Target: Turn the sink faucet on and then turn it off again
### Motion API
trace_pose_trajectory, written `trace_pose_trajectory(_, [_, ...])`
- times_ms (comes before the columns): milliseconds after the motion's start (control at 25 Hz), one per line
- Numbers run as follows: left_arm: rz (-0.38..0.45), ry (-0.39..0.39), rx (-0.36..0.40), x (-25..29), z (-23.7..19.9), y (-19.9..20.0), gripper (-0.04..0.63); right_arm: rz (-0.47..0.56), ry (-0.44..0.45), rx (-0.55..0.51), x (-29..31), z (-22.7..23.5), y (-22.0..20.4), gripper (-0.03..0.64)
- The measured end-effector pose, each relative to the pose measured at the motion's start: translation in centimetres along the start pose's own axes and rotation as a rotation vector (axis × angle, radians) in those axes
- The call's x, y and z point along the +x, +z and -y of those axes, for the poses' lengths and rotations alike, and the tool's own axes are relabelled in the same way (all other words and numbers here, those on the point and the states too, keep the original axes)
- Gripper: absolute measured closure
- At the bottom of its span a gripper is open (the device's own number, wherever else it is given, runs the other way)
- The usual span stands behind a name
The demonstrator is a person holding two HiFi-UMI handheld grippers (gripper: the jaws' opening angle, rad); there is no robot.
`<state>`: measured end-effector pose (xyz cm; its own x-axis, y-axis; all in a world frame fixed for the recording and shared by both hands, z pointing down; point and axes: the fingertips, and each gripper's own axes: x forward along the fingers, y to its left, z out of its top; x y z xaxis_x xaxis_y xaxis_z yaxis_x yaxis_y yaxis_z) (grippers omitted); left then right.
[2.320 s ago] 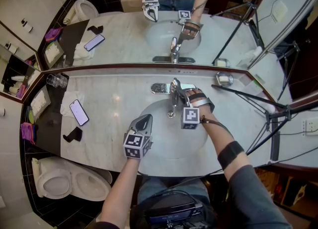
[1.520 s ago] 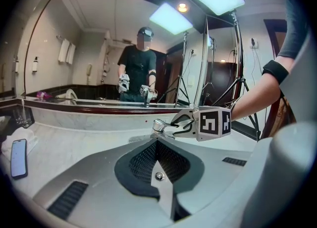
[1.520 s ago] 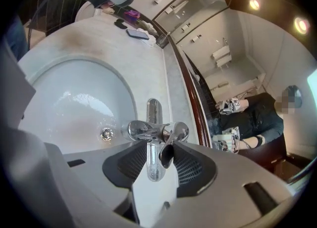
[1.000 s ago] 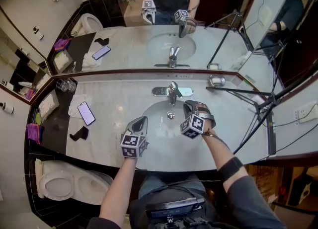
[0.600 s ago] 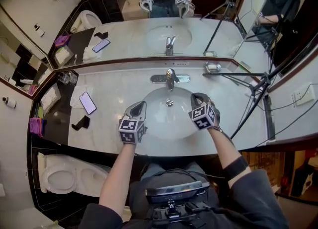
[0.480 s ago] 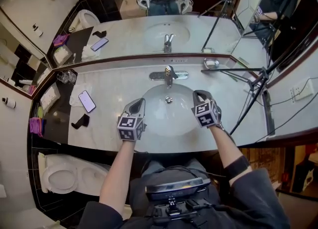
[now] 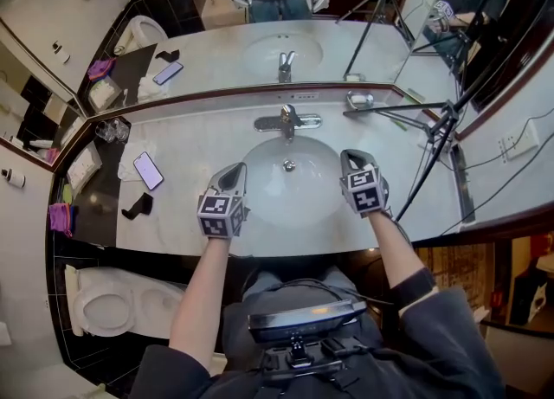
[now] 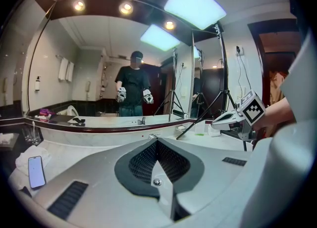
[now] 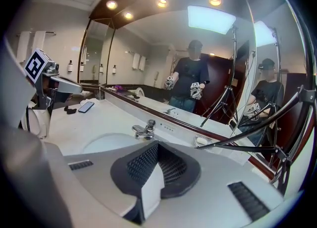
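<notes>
The chrome faucet (image 7: 286, 119) stands at the back of the white oval sink (image 7: 260, 202), its lever over the spout; I see no water running. My left gripper (image 7: 234, 170) hovers over the basin's front left rim, shut with nothing in it. My right gripper (image 7: 352, 157) hovers over the front right rim, also shut and empty, well short of the faucet. In the right gripper view the faucet (image 9: 145, 129) lies ahead, beyond the closed tips (image 9: 157, 143). In the left gripper view the closed tips (image 8: 157, 140) point at the mirror and hide the faucet.
A phone (image 7: 148, 170) lies on a folded towel at the left, with a black object (image 7: 134, 207) and drinking glasses (image 7: 108, 131) near it. A soap dish (image 7: 360, 99) and tripod legs (image 7: 424, 151) stand at the right. The mirror runs along the back; a toilet (image 7: 108, 302) is lower left.
My right gripper has left the faucet lever, drawn back to the basin's front right rim and rolled upright. The left gripper has stayed near the front left rim.
</notes>
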<state>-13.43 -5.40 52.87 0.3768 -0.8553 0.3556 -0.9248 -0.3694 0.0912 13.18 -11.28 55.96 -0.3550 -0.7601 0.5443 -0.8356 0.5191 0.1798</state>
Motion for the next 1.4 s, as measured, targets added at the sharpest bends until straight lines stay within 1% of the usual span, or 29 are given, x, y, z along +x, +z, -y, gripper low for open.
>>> trace_pose_trajectory(320, [0.013,0.001,0.009,-0.5,-0.1,0.7,0.607,0.021,-0.004,0.076,-1.0,0.2,-0.5,0.6])
trace_pose_trajectory(520, [-0.024,-0.015,0.017,-0.3,0.2,0.5,0.609,0.017,-0.015,0.101,-1.2,0.6,-1.4,0.6])
trace_pose_trajectory(600, [-0.024,-0.02,0.02,-0.2,0.3,0.1,0.609,0.011,-0.016,0.113,-1.3,0.6,-2.0,0.6])
trace_pose_trajectory(800, [-0.004,-0.027,0.011,0.2,0.3,0.1,0.607,0.0,-0.017,0.122,-1.3,0.7,-2.7,0.6])
trace_pose_trajectory(1000, [-0.008,-0.016,0.006,0.6,0.2,0.0,0.607,-0.007,-0.012,0.115,-0.9,0.9,-2.8,0.6])
trace_pose_trajectory(1080, [-0.007,-0.013,0.007,0.8,0.1,0.1,0.607,-0.012,-0.009,0.098,-0.6,0.9,-2.8,0.6])
trace_pose_trajectory(1200, [-0.008,-0.009,0.012,1.1,0.0,0.1,0.607,-0.024,-0.011,0.035,0.0,0.6,-3.0,0.598])
trace_pose_trajectory(1320, [-0.007,-0.005,0.011,1.5,-0.2,0.0,0.607,-0.027,-0.024,-0.056,1.2,0.1,-3.6,0.595])
trace_pose_trajectory(1400, [-0.011,-0.003,0.012,1.9,-0.3,-0.2,0.607,-0.035,-0.036,-0.144,1.9,-0.2,-3.8,0.592])
